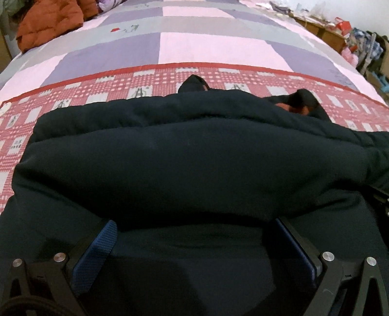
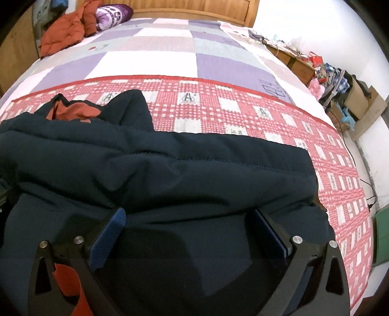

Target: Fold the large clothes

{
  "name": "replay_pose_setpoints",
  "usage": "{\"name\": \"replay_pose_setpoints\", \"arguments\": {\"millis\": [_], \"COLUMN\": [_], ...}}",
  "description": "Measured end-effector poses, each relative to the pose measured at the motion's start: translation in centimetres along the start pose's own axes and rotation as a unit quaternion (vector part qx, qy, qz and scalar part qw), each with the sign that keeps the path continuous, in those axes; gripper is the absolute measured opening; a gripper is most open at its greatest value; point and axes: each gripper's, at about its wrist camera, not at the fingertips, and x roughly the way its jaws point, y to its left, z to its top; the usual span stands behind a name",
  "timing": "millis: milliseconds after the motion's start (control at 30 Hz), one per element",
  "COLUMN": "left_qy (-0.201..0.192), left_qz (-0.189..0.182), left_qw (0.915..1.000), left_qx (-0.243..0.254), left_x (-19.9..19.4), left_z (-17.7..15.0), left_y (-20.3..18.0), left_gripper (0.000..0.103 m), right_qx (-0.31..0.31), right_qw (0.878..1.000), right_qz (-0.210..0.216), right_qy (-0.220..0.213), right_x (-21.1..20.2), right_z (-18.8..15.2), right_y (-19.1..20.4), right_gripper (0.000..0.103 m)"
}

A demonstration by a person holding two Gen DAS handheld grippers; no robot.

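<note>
A dark navy padded jacket (image 1: 194, 155) with an orange-red lining lies folded over on the bed, filling the lower half of both views (image 2: 158, 170). My left gripper (image 1: 194, 226) is open, its blue-padded fingers (image 1: 97, 255) wide apart and resting on the near edge of the jacket. My right gripper (image 2: 192, 216) is also open, its fingers (image 2: 108, 238) spread over the jacket's near right part. Neither holds fabric that I can see. A bit of the orange lining (image 2: 73, 110) shows at the collar end.
The bed has a red checked sheet (image 2: 243, 111) near me and a purple and pink patchwork quilt (image 2: 150, 60) beyond. An orange jacket (image 2: 63, 34) and a purple pillow (image 2: 111, 13) lie at the far left. Cluttered furniture and boxes (image 2: 340, 82) stand along the right.
</note>
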Motion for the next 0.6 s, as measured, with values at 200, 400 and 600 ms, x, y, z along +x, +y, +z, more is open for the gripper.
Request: {"name": "replay_pose_setpoints", "arguments": {"millis": [200,400,600], "left_qy": [0.004,0.008,0.014], "left_qz": [0.005,0.010,0.016], "left_qw": [1.0000,0.9999,0.9998], "left_qx": [0.000,0.001,0.002], "left_x": [0.1,0.4,0.7], "left_z": [-0.1,0.0,0.3], "left_y": [-0.1,-0.2,-0.2], "left_gripper": [0.103,0.103,0.103], "right_qx": [0.002,0.004,0.007], "right_qw": [1.000,1.000,1.000], "right_qz": [0.003,0.006,0.008], "right_qy": [0.005,0.010,0.016], "right_x": [0.4,0.8,1.3], "right_z": [0.1,0.3,0.5], "right_y": [-0.1,-0.3,-0.4], "right_gripper": [0.103,0.103,0.103]}}
